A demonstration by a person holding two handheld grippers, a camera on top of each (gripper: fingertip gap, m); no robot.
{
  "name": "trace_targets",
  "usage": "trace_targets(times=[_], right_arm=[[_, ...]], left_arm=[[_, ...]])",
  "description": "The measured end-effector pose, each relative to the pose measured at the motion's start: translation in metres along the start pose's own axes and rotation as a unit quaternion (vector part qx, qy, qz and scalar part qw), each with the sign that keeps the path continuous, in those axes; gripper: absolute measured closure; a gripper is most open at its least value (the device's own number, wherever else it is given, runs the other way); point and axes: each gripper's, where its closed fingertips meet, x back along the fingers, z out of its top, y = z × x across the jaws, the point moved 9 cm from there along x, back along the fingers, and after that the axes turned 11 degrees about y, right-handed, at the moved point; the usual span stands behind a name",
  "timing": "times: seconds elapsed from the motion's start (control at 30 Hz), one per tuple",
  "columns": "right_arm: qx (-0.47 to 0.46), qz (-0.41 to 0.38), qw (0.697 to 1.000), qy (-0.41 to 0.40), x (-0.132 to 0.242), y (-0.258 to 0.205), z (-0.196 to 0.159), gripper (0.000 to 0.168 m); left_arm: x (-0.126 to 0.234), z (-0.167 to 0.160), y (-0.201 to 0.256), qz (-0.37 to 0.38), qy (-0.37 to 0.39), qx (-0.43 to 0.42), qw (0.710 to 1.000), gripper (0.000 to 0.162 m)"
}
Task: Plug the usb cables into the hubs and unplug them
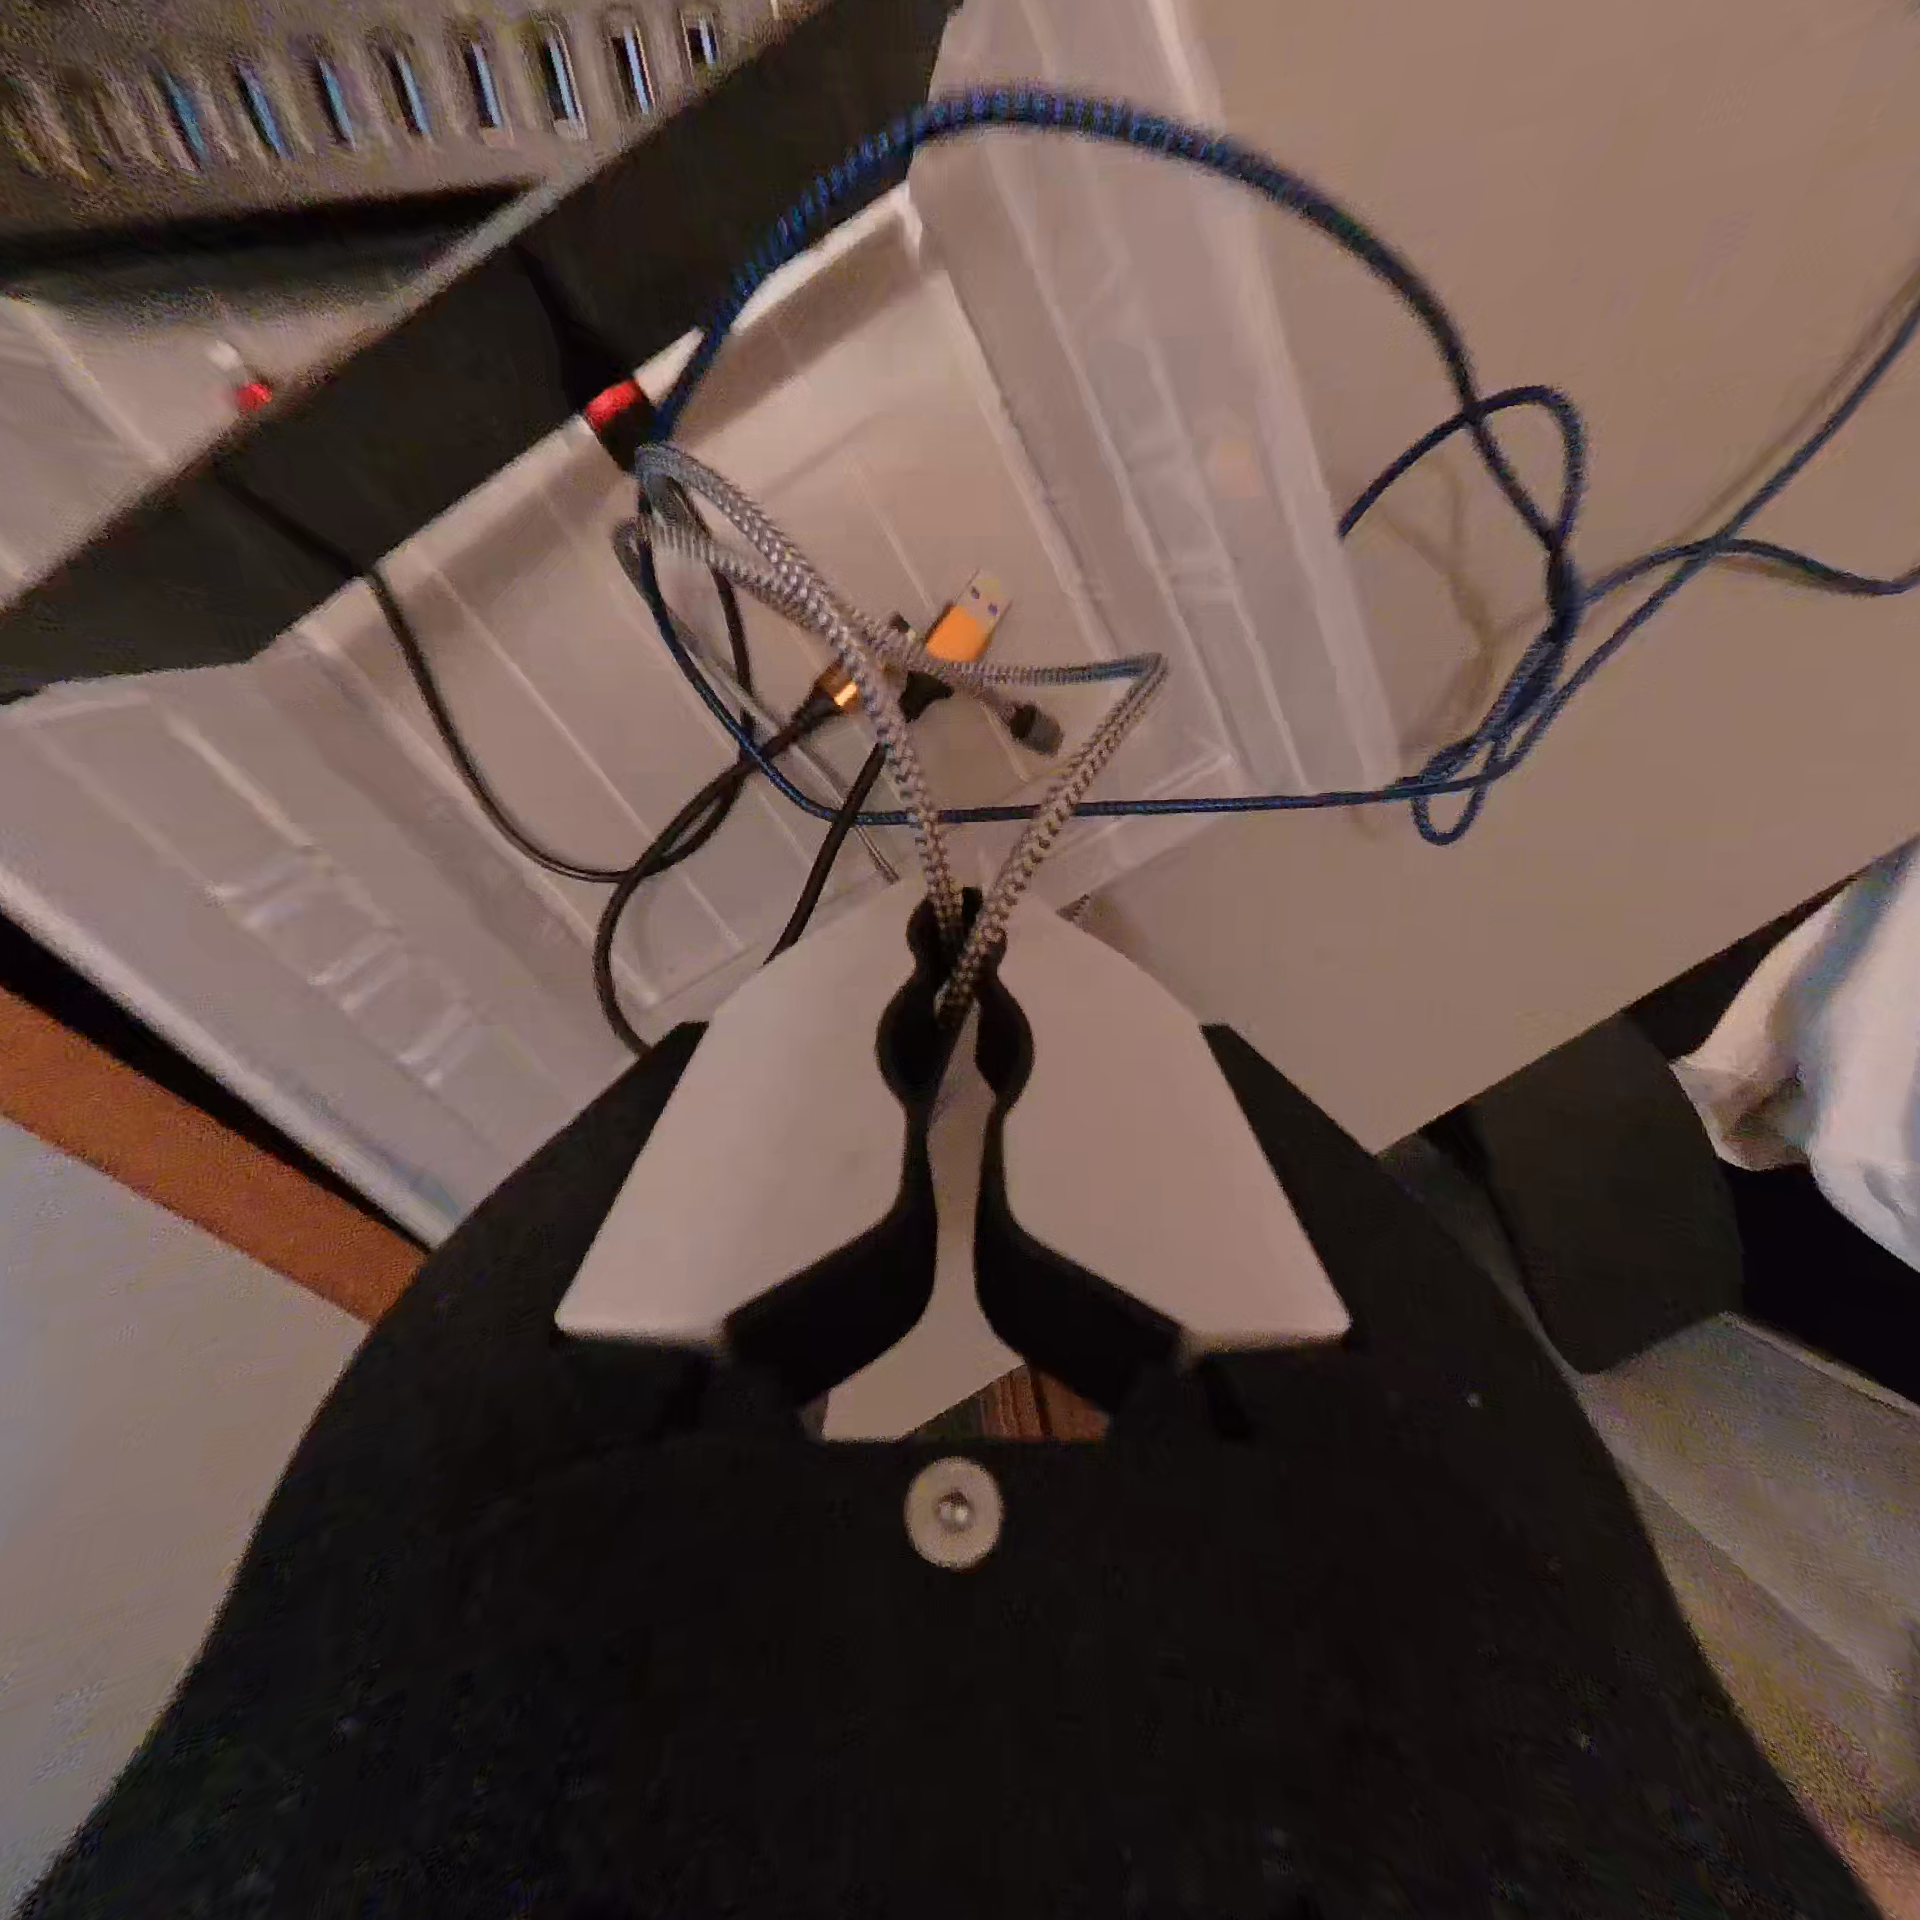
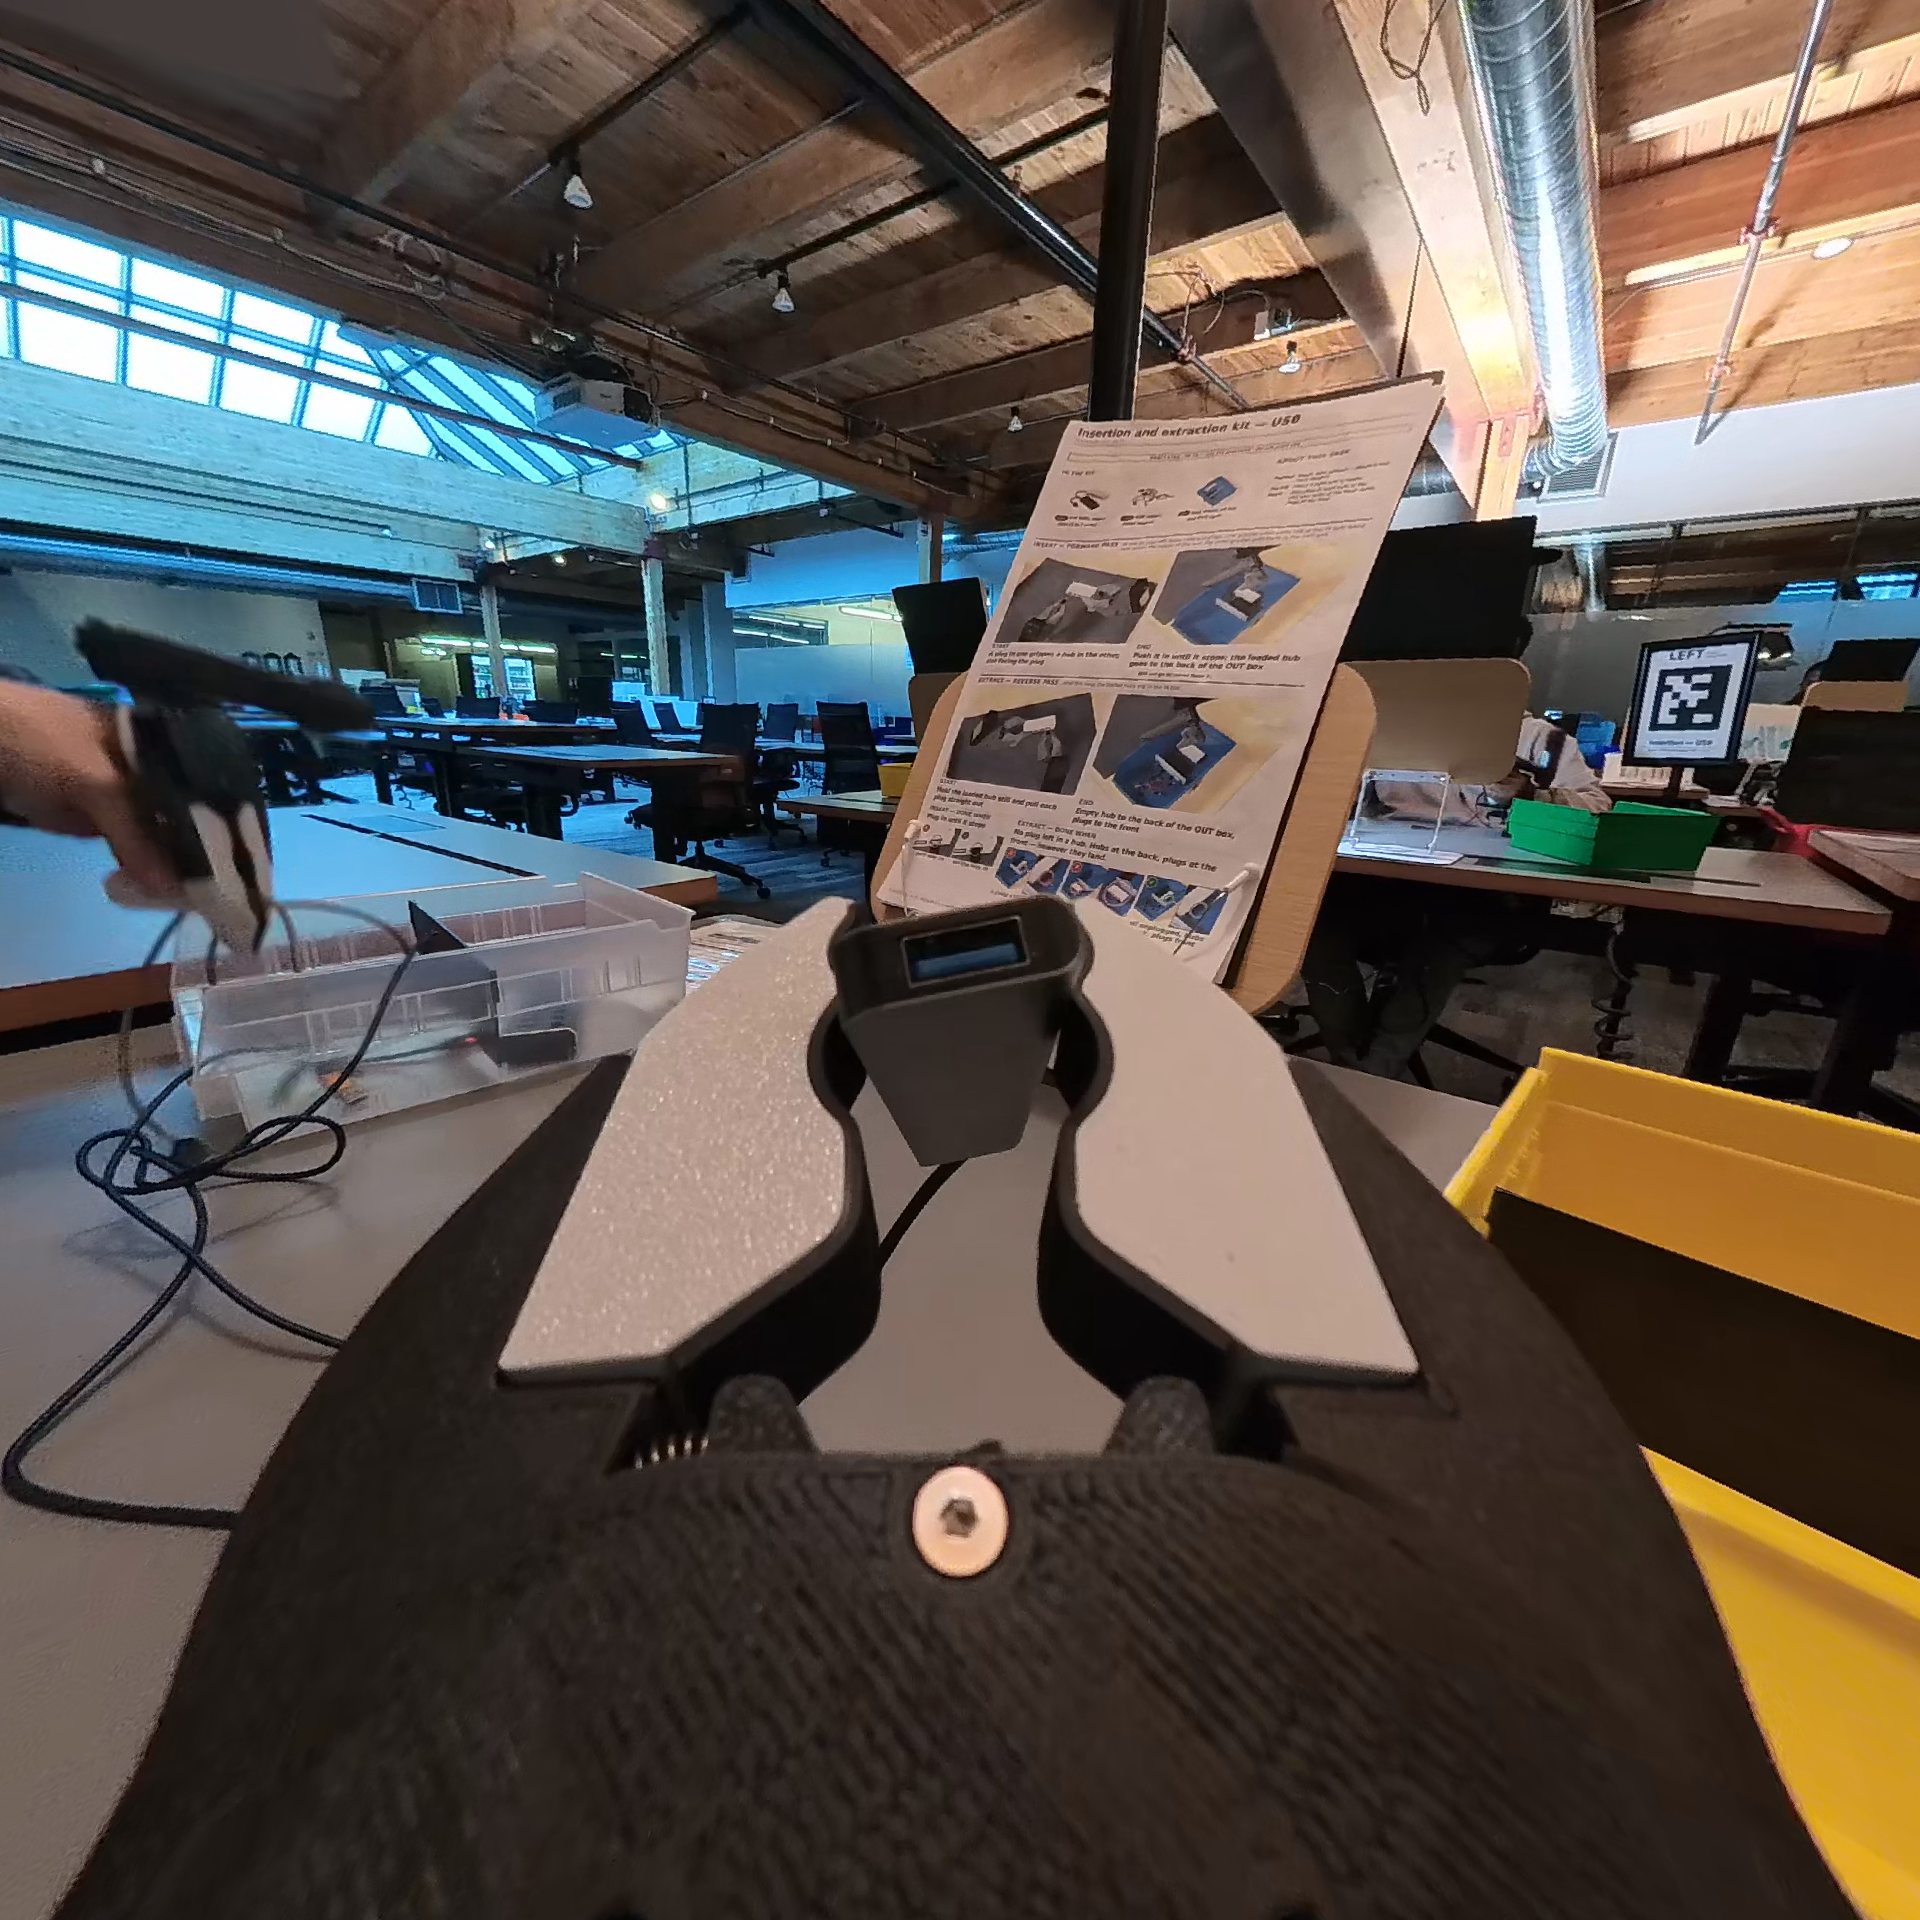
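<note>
My left gripper point(image 1: 961, 935) is shut on a grey-white braided cable point(image 1: 831, 613) and pinches a loop of it above a clear plastic bin point(image 1: 312, 831). In the bin lie an orange USB plug point(image 1: 966, 623), black cables and a blue braided cable point(image 1: 1143, 125) that arcs out over the table. A blurred dark hub point(image 1: 364, 94) with several blue ports sits at the top left. My right gripper point(image 2: 961, 925) is shut on a dark grey USB hub point(image 2: 956, 997), with its blue port facing forward. The left gripper point(image 2: 234, 914) also shows at the far left, over the clear bin point(image 2: 436, 997).
A yellow bin point(image 2: 1714, 1174) stands close on the right. An instruction sheet on a wooden stand point(image 2: 1174, 665) is behind the hub. A black cable point(image 2: 187, 1247) trails from the bin over the grey table. A hand point(image 2: 52, 769) holds the left gripper. One gripper's finger ends stand about 55 cm off the other's.
</note>
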Motion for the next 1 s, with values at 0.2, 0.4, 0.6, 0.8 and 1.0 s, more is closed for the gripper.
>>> trace_targets(times=[0.2,0.4,0.6,0.8,1.0], right_arm=[[0.001,-0.005,1.0,0.002,0.002,0.003,0.001,0.134],[-0.001,0.003,1.0,0.003,-0.004,0.0,-0.002,0.134],[-0.004,0.003,1.0,0.005,-0.004,-0.001,-0.003,0.134],[-0.003,0.005,1.0,0.003,-0.002,-0.001,0.0,0.134],[0.001,0.001,1.0,0.005,0.0,0.001,0.003,0.134]], left_arm=[[0.131,0.027,0.003,0.044,0.116,-0.118,0.985,0.161],[0.236,0.052,0.004,0.189,0.184,-0.129,0.956,0.161],[0.219,0.065,-0.014,0.232,0.128,-0.137,0.955,0.161],[0.129,0.044,-0.028,0.082,0.045,-0.118,0.989,0.161],[0.047,0.018,-0.056,0.093,-0.024,-0.09,0.991,0.161]])
